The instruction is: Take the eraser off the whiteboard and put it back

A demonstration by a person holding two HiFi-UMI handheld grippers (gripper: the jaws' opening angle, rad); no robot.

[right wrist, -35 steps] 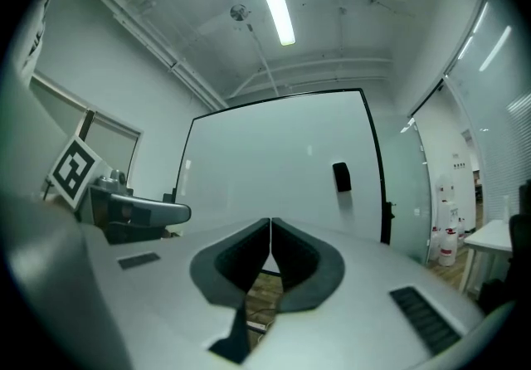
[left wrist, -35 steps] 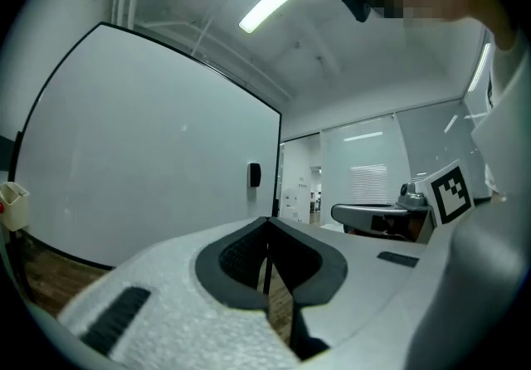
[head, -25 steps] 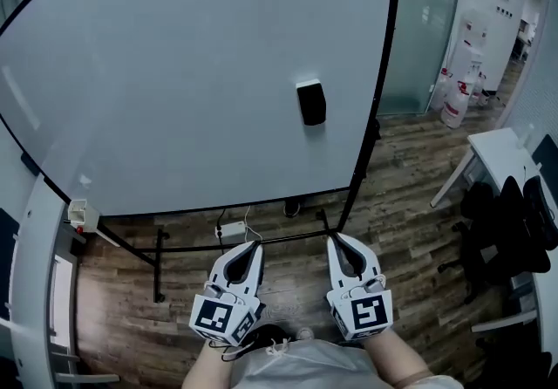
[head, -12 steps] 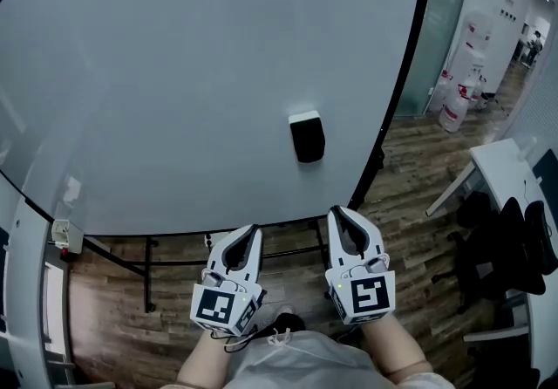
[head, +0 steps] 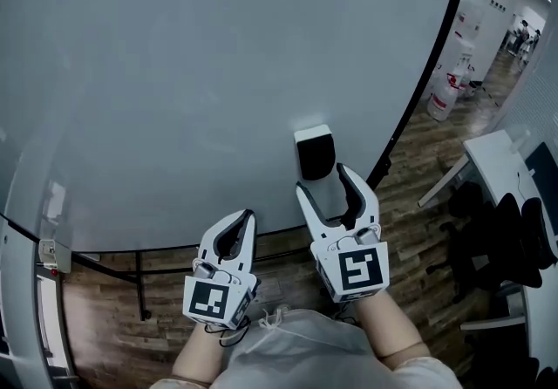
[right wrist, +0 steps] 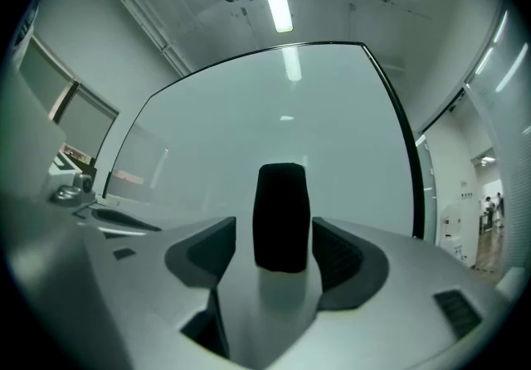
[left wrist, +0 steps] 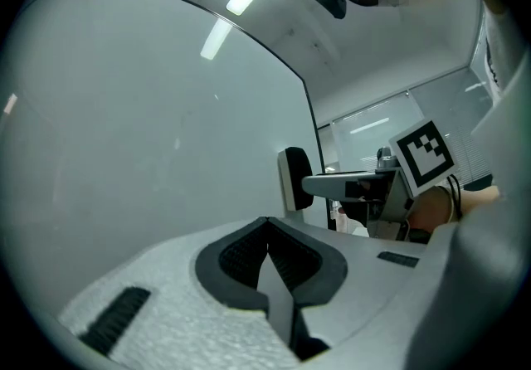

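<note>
Black block eraser w/ white backing (head: 315, 154) sits stuck on the pale grey whiteboard (head: 174, 73), low down, near the board's black right edge. Right claw (head: 321, 180) points straight at it. In the right gripper view the eraser (right wrist: 282, 215) stands upright btwn the two jaws w/ a gap either side, pads not on it. Those jaws are opening. In the head view the claw tips flank the eraser's lower end. Left claw (head: 248, 218) is lower & further left, apart from the eraser, jaws closed together on nothing. Its own view shows the eraser (left wrist: 294, 177) side-on against the board. Brown wood-plank floor (head: 105, 309) below.
</note>
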